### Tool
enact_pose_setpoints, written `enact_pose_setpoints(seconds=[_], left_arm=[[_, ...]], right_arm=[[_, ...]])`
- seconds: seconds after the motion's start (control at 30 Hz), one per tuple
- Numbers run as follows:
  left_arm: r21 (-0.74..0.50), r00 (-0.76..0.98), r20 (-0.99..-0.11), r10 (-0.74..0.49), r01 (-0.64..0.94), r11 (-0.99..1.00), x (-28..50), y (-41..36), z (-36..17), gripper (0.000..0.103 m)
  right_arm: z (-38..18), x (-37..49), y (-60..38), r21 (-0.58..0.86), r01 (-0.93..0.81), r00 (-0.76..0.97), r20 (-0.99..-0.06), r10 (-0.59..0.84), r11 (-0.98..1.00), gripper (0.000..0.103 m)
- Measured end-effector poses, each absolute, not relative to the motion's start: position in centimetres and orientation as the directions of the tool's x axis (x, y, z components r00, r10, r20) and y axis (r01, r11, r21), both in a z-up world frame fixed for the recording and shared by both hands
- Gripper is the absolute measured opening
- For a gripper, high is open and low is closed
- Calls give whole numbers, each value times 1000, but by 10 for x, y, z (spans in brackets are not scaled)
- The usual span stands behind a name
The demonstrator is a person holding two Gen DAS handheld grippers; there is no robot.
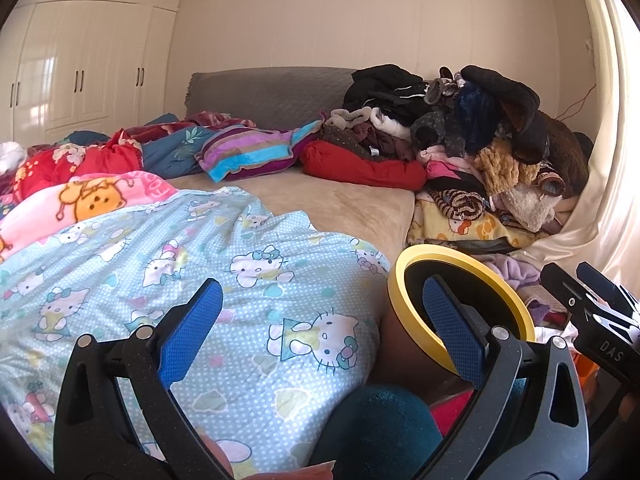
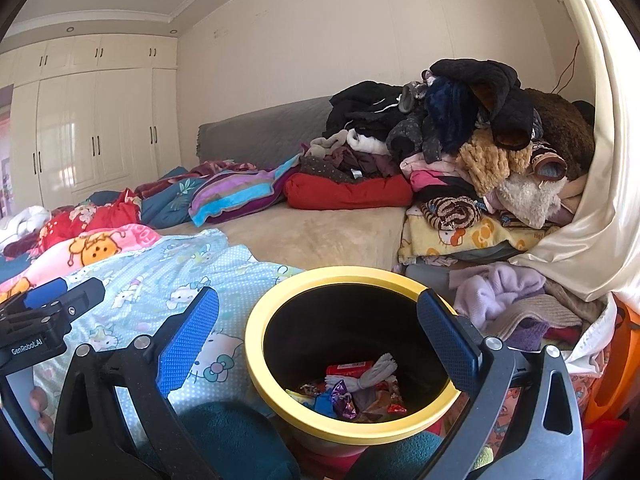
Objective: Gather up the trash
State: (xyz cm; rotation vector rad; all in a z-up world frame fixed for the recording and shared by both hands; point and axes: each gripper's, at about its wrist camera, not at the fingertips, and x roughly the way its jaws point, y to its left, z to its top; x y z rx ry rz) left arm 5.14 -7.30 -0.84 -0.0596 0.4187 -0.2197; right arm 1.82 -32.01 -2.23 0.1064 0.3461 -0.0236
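I judge the collecting mostly done: crumpled wrappers already lie at the bottom of the yellow-rimmed bin, and I spot no loose trash on the bed, though the clothes pile could hide some. My right gripper hangs over the bin with jaws spread and empty, the bin's mouth between and just below them. My left gripper is likewise released, holding nothing; the bin sits at its right jaw.
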Motion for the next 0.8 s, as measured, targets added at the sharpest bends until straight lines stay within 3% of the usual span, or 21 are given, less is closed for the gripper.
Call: enact_pose_setpoints(seconds=[0.8], left_arm=[[-102,891,-395,-223,198,975,51,-73,-8,92]], right_arm=[[-23,18,-320,100,48,940,-342,-11,994,97]])
